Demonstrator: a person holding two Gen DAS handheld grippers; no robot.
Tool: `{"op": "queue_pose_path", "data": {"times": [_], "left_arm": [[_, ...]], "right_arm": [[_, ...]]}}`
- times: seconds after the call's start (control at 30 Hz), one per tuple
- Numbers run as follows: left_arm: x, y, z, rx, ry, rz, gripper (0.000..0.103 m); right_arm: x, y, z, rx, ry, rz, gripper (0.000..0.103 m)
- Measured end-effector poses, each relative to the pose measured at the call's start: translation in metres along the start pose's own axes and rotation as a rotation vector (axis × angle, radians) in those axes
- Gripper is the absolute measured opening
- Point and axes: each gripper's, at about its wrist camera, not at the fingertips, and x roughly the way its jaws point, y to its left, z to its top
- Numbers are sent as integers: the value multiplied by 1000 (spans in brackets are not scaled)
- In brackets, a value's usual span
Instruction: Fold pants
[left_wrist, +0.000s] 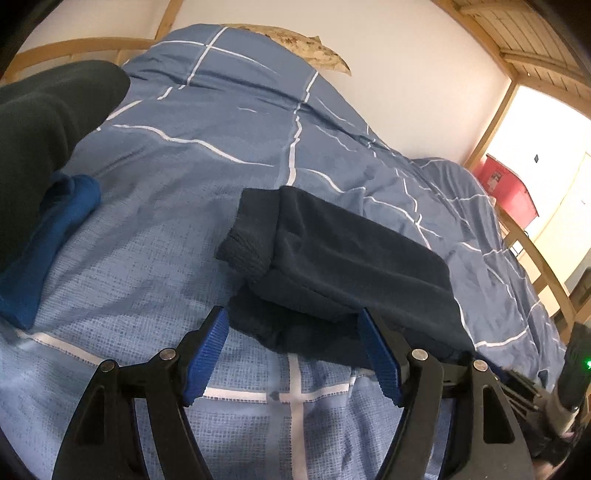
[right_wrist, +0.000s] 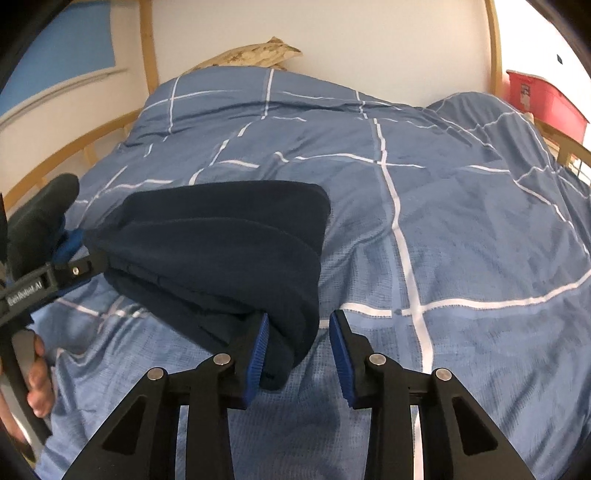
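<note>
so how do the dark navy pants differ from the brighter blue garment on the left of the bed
The navy pants are near black; the blue garment is a vivid mid blue. The pants sit folded in a thick stack mid-bed; the blue garment lies at the left edge, partly out of view. The pants lie right ahead of the left gripper; the blue garment lies well aside. Both rest on the checked duvet.

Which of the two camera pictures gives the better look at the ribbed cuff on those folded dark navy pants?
The left wrist view. There the ribbed cuff sticks out at the near left corner of the folded dark navy pants, clear of the gripper. The right wrist view shows the bundle's smooth folded side only; no cuff is visible.
</note>
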Motion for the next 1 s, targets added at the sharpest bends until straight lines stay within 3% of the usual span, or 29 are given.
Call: {"op": "queue_pose_path", "data": {"times": [0.03, 0.33, 0.5, 0.6, 0.73, 0.83, 1.0], "left_arm": [[-1, -1, 0, 4, 0, 9, 72], [-10, -18, -3, 66, -6, 22, 73], [-18, -34, -8, 115, 1, 19, 73], [-29, -53, -13, 144, -4, -23, 73], [-43, -90, -22, 163, -9, -54, 72], [-48, -119, -33, 160, -32, -45, 70], [-25, -169, -49, 122, -9, -30, 47]], "right_arm": [[1, 1, -1, -2, 4, 10, 18], [-23, 14, -18, -45, -27, -6, 1], [-29, 19, -30, -71, -3, 4, 1], [-36, 9, -29, -29, -16, -1, 1], [-48, -17, -13, -14, -39, 33, 6], [-49, -39, 7, -54, -51, 66, 31], [-35, -69, 47, -111, -79, 189, 32]]}}
